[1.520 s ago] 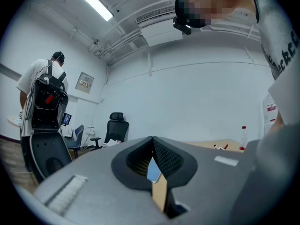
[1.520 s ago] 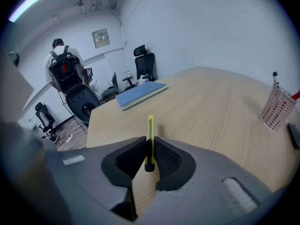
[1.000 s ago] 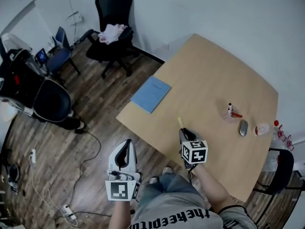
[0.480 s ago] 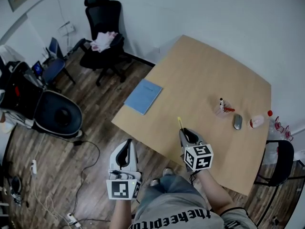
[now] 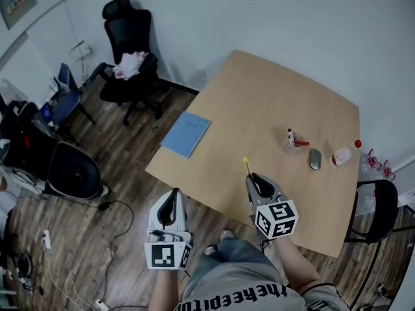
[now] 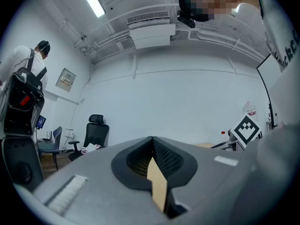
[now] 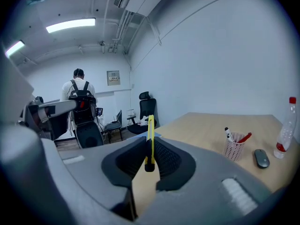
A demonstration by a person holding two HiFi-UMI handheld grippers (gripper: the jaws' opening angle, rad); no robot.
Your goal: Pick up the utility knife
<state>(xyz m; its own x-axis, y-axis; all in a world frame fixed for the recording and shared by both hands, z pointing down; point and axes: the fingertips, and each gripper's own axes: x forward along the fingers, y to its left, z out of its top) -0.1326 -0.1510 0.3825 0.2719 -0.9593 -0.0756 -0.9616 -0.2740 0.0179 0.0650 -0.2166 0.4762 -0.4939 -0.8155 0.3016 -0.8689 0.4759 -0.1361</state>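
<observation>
A slim yellow utility knife (image 7: 150,142) stands on edge between the black pads of my right gripper (image 7: 150,146), which is shut on it. In the head view the utility knife (image 5: 247,166) sticks out ahead of the right gripper (image 5: 257,181), lifted over the near edge of the wooden table (image 5: 272,109). My left gripper (image 5: 170,214) hovers off the table's near-left side above the floor. In the left gripper view its jaws are closed with nothing between them (image 6: 153,156).
A blue notebook (image 5: 186,134) lies at the table's left edge. A white mesh pen cup (image 5: 292,142), a grey mouse (image 5: 315,159) and a plastic bottle (image 5: 342,155) sit at the right. Black office chairs (image 5: 126,50) stand on the wood floor to the left. A person with a backpack (image 7: 80,102) stands behind.
My right gripper has risen off the table with the knife in it and drawn slightly nearer. The left gripper has shifted only a little.
</observation>
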